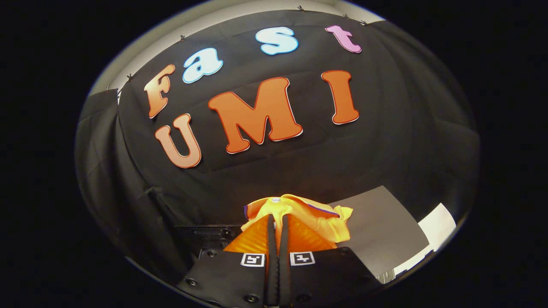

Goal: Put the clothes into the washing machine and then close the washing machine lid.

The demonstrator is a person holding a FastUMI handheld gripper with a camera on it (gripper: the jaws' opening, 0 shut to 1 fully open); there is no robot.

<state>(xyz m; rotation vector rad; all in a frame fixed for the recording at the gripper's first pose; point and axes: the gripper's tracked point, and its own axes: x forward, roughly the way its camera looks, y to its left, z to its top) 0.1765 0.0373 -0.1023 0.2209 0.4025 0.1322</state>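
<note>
A yellow-orange garment with a thin purple trim and a small snap button bunches up just at and beyond the fingertips. My gripper is shut on it, both fingers pressed nearly together with a fold of the cloth pinched between them. The garment hangs lifted in front of the black cloth wall. Behind and to the right of it lies a flat grey surface, which may be the washing machine's lid or top; I cannot tell which.
A white panel sits beyond the grey surface on the right. A dark boxy edge shows low on the left, beside the fingers. The black cloth wall stands close behind everything.
</note>
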